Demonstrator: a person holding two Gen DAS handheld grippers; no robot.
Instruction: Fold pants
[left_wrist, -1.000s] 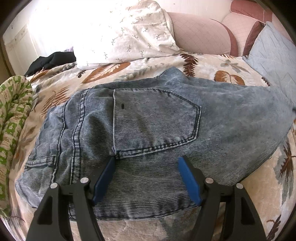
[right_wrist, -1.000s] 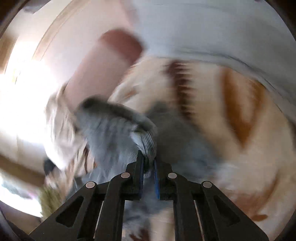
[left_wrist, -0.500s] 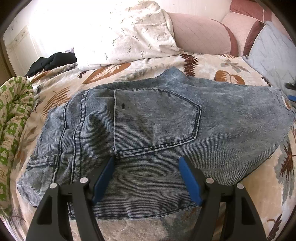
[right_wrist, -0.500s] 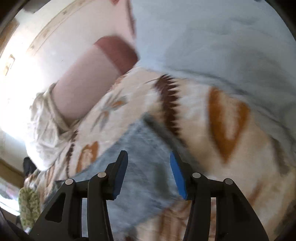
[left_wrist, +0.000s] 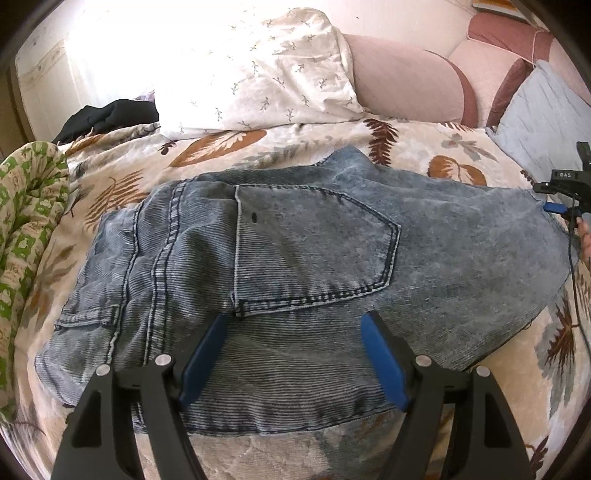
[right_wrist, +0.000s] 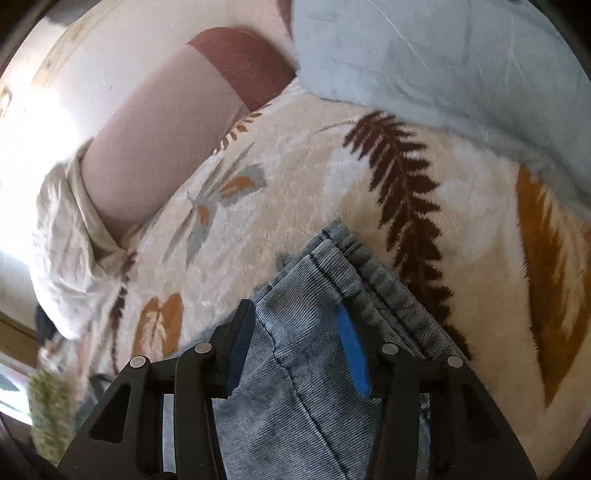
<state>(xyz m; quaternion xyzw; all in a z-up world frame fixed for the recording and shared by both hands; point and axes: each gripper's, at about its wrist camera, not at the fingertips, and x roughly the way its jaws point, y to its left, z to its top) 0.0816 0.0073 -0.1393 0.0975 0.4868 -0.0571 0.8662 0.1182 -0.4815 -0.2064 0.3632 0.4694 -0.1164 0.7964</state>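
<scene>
Faded blue jeans (left_wrist: 295, 266) lie folded on a leaf-patterned bedspread (left_wrist: 229, 147), back pocket up, waistband to the left. My left gripper (left_wrist: 295, 325) is open and empty, low over the near edge of the jeans just below the pocket. My right gripper (right_wrist: 295, 314) is open and empty over the stacked leg hems (right_wrist: 354, 266) at the right end of the jeans. The right gripper also shows at the far right of the left wrist view (left_wrist: 565, 192).
A white patterned pillow (left_wrist: 258, 70) and pink headboard cushions (left_wrist: 406, 85) lie beyond the jeans. A pale blue pillow (left_wrist: 543, 114) is at the right, a green patterned blanket (left_wrist: 26, 221) at the left, a black garment (left_wrist: 107, 118) at back left.
My right gripper let go of the leg end, opened, and now hovers over the hems laid flat. The left gripper stayed open in place.
</scene>
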